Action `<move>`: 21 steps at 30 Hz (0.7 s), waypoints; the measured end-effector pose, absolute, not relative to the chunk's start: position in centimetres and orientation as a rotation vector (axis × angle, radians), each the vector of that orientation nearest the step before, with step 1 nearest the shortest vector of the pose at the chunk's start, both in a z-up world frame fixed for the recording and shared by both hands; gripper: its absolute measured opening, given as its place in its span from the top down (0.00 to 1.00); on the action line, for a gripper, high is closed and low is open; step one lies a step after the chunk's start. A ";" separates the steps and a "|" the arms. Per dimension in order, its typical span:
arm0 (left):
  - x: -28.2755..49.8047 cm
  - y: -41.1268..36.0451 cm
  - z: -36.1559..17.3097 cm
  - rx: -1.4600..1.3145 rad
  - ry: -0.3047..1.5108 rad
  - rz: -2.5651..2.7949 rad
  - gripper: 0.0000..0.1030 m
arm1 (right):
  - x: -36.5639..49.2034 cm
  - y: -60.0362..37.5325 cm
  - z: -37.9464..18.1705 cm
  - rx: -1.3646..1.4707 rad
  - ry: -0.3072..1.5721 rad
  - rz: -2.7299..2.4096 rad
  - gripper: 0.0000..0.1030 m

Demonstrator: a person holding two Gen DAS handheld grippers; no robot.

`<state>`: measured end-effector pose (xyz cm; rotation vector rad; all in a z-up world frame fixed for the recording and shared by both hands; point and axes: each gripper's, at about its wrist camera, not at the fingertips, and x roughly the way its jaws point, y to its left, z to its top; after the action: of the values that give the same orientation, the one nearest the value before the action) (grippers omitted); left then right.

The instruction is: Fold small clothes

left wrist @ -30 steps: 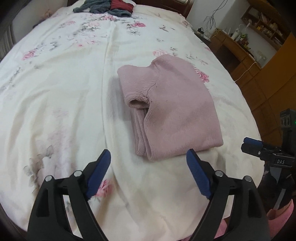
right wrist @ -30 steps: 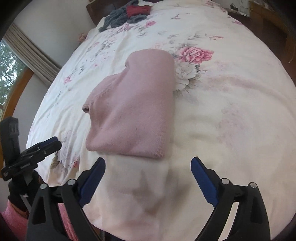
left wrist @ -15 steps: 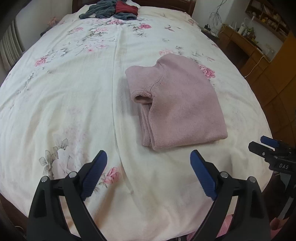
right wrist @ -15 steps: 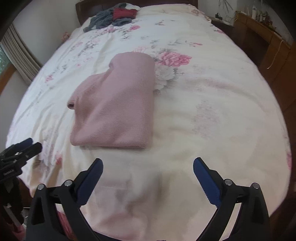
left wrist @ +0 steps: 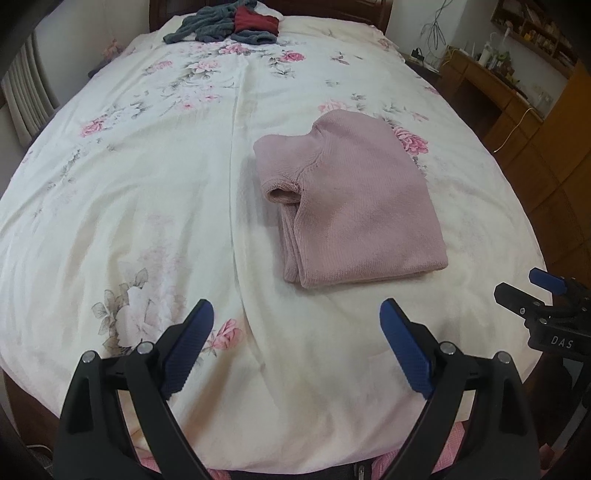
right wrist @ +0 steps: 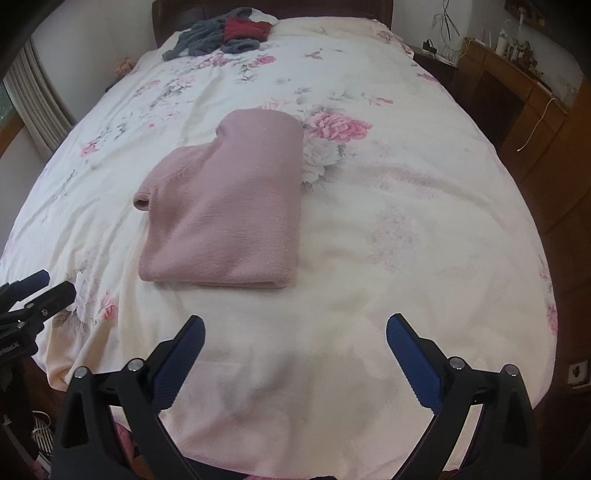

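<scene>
- My left gripper (left wrist: 295,332) hangs over the near edge of the bed, its blue-padded fingers (left wrist: 192,343) spread wide with nothing between them.
- My right gripper (right wrist: 295,347) is the same: fingers (right wrist: 410,354) parted, empty, above bare sheet.
- Each gripper shows at the edge of the other's view, side by side and apart.
- The pink sweater (left wrist: 351,210) lies folded into a neat rectangle on the floral bedsheet (left wrist: 147,184), just beyond both grippers and touching neither. One sleeve cuff (left wrist: 282,192) peeks out on its left side.
- From my right camera the sweater (right wrist: 229,206) sits left of centre, beside a large printed rose (right wrist: 336,125).
- A heap of grey and red clothes (left wrist: 229,24) rests at the far end, by the headboard, well apart from the sweater.
- A wooden desk (left wrist: 491,88) stands to the right of the bed.
</scene>
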<state>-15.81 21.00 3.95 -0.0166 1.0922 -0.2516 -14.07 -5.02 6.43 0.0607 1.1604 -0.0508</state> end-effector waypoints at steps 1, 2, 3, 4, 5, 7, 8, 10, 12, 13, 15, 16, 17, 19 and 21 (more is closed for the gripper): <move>-15.9 21.0 4.1 -0.012 1.090 -0.246 0.12 | -14.1 -4.9 6.6 0.057 1.156 -0.050 0.04; -16.0 21.0 4.2 -0.004 1.086 -0.238 0.12 | -14.2 -4.8 6.8 0.052 1.152 -0.052 0.04; -16.1 20.9 4.3 0.005 1.083 -0.230 0.12 | -14.3 -4.7 7.0 0.044 1.148 -0.057 0.04; -16.2 20.9 4.4 0.013 1.080 -0.223 0.12 | -14.2 -4.6 7.1 0.037 1.145 -0.060 0.04; -16.3 20.9 4.6 0.015 1.078 -0.220 0.12 | -14.3 -4.5 7.3 0.031 1.141 -0.065 0.04; -16.5 20.8 4.8 0.023 1.071 -0.207 0.12 | -14.3 -4.5 7.4 0.028 1.140 -0.075 0.04; -16.5 20.7 4.9 0.032 1.065 -0.203 0.12 | -14.2 -4.5 7.4 0.030 1.141 -0.073 0.04; -16.7 20.5 5.1 0.049 1.057 -0.197 0.12 | -14.1 -4.5 7.3 0.034 1.143 -0.072 0.04; -16.7 20.5 5.1 0.046 1.059 -0.199 0.12 | -14.0 -4.4 7.2 0.031 1.149 -0.071 0.04; -16.7 20.5 5.1 0.050 1.060 -0.192 0.12 | -14.0 -4.4 7.1 0.032 1.150 -0.070 0.04; -16.6 20.4 4.9 0.062 1.058 -0.178 0.12 | -13.8 -4.4 6.8 0.033 1.159 -0.071 0.04; -16.6 20.4 4.8 0.067 1.059 -0.174 0.12 | -13.8 -4.3 6.6 0.034 1.165 -0.073 0.04; -16.5 20.4 4.6 0.068 1.063 -0.172 0.12 | -13.7 -4.3 6.3 0.035 1.171 -0.075 0.04; -16.4 20.5 4.2 0.068 1.073 -0.166 0.12 | -13.5 -4.2 5.9 0.043 1.180 -0.079 0.04; -16.3 20.5 4.0 0.069 1.078 -0.160 0.12 | -13.4 -4.3 5.7 0.051 1.184 -0.079 0.04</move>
<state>-16.29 20.49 4.01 0.0689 1.0777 -0.1602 -13.39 -4.27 5.66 0.0508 1.1836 -0.0794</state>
